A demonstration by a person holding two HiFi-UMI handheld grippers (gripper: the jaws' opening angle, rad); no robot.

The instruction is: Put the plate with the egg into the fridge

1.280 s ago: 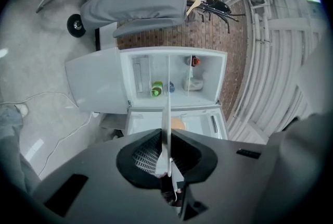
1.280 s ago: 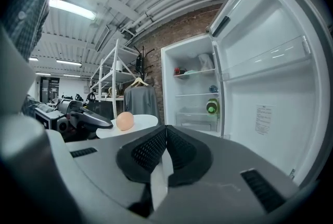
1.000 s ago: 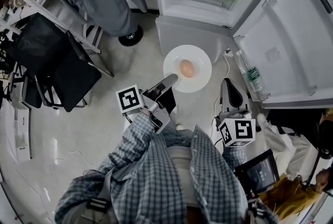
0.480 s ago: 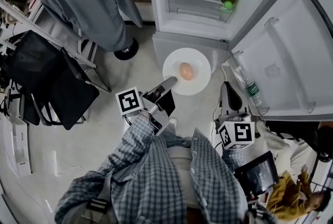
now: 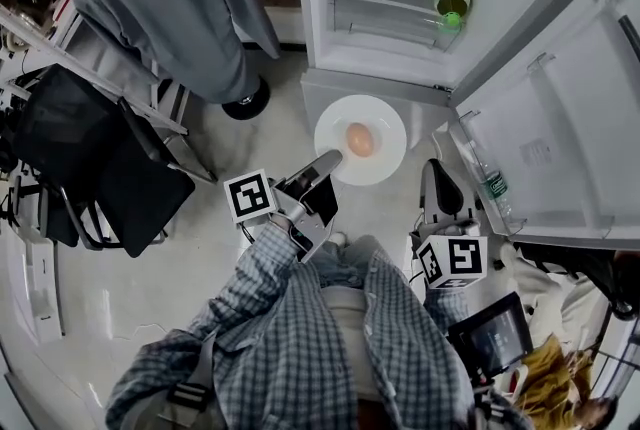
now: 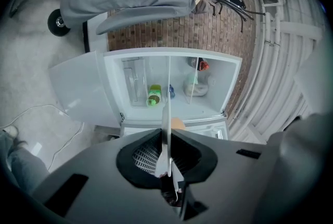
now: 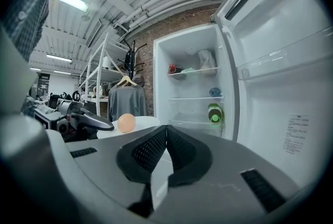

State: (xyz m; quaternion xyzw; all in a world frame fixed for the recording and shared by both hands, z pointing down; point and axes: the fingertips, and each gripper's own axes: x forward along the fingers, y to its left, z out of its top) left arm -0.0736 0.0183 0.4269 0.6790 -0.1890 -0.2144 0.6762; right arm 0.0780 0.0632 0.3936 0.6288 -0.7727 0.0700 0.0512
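Plate with egg, held in the air over the floor just in front of the open fridge, level and face up. The plate is round and so has no long axis; the egg's axis is too small to read. The plate's near rim is covered by the left gripper, whose jaws pinch it. In the left gripper view the plate is a thin edge-on line and the egg is mostly hidden. Right gripper: beside the plate, apart from it, jaws pressed together on nothing. The fridge top is cut off.
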